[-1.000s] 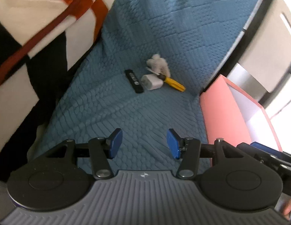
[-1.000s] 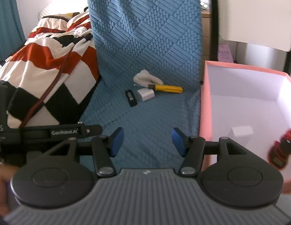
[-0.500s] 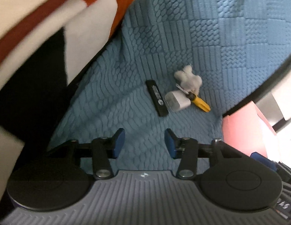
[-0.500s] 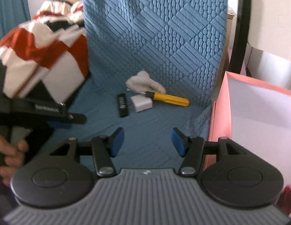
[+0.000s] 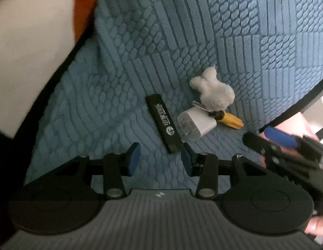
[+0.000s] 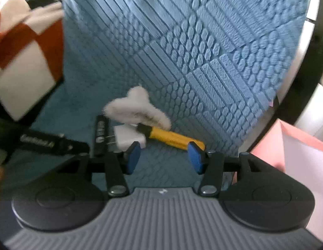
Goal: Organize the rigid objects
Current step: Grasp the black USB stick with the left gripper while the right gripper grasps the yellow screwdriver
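A small cluster lies on the blue quilted bed cover (image 5: 203, 31): black stick (image 5: 163, 123), white charger (image 5: 195, 126) touching it, yellow-handled screwdriver (image 6: 173, 138) partly under a white plush toy (image 5: 213, 92). The left gripper (image 5: 159, 159) hangs spread and empty just short of the stick, while the right gripper (image 6: 163, 156), jaws closing on nothing, nears the screwdriver. The step appears to be the approach; next, each must straddle one item, then carry it to the pink box (image 6: 296, 154).
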The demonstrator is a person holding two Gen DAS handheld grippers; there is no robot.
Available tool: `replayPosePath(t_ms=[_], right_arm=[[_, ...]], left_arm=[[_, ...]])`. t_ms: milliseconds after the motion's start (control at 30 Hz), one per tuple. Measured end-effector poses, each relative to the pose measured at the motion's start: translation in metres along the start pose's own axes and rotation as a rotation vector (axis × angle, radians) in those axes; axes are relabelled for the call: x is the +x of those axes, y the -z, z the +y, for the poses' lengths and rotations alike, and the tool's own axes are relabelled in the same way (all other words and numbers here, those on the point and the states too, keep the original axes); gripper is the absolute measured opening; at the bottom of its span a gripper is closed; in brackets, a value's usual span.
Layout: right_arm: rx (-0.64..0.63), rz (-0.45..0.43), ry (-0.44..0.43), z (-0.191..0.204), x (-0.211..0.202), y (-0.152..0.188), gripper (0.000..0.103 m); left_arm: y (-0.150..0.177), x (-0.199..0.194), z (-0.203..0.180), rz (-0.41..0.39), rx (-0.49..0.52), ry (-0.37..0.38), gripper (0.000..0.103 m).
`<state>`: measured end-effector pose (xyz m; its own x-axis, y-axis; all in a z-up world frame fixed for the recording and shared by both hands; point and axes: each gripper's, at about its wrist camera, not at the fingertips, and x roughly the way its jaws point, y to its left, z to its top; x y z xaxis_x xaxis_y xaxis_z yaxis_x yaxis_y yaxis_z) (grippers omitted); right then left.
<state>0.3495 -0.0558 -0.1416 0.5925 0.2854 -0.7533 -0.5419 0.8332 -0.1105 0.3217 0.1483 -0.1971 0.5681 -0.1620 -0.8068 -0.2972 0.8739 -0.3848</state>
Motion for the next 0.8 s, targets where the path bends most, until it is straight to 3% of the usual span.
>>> replayPosePath(t_ms=[133,467,800], right_arm=[[0.026,0.052,0.004,-0.008,0.033,-0.007,0.053],[-0.153,0.137,0.058,0.005,0.08,-0.015,0.055],[-0.224,0.114,0.055,0.01,0.09,-0.025,0.053]], left_arm=[[-0.005,0.012,-0.011,-0.014,0.058,-0.026,0.05],[-0.001,0.025,-0.036,-0.038,0.18,-0.059,0.055],[0.02,0.035,-0.069,-0.097,0.33,-0.164,0.054]])
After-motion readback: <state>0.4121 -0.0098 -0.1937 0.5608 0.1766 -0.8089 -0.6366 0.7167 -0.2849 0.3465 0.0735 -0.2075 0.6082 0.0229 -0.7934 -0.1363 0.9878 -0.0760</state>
